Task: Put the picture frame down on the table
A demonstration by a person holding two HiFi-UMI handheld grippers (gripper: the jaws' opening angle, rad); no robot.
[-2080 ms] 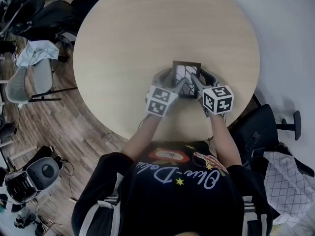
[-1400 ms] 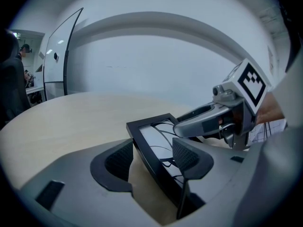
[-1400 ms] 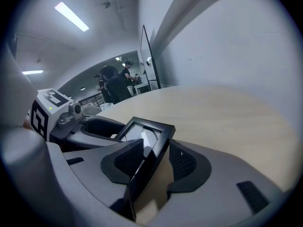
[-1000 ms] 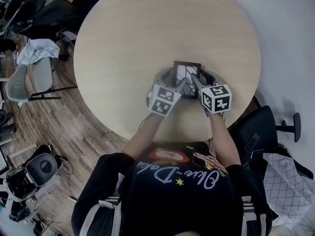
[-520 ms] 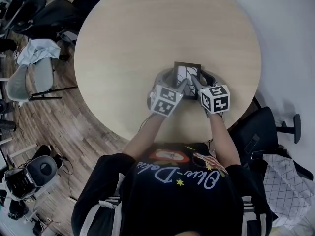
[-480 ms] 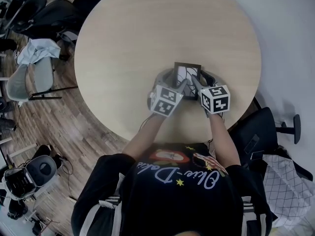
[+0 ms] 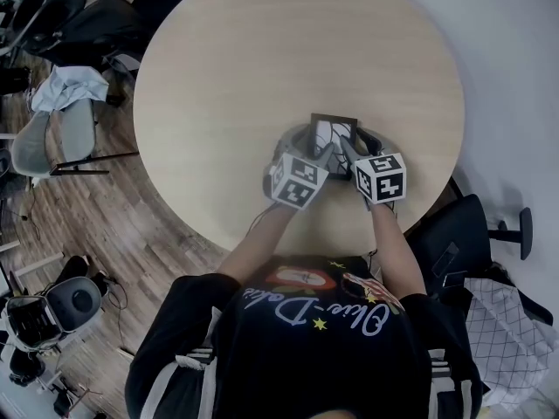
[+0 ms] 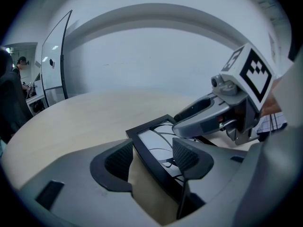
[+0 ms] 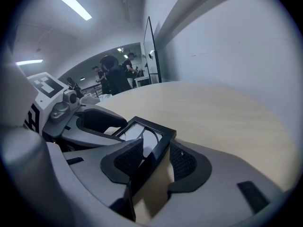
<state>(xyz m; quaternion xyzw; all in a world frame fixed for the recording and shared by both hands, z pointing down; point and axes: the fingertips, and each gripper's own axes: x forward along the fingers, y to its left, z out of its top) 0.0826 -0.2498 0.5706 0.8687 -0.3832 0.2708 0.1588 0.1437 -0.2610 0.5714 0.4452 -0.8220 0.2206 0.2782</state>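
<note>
Head view: picture frame (image 7: 334, 132) clamped by left tool (image 7: 320, 153) and right tool (image 7: 350, 153), near table (image 7: 262, 59) edge.

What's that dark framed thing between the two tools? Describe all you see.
A black rectangular picture frame around a white picture with dark curved lines. It leans tilted over the round pale wooden table, its left edge clamped by the left hand-held gripper, its right by the right hand-held gripper. Whether it touches the table is unclear.
</note>
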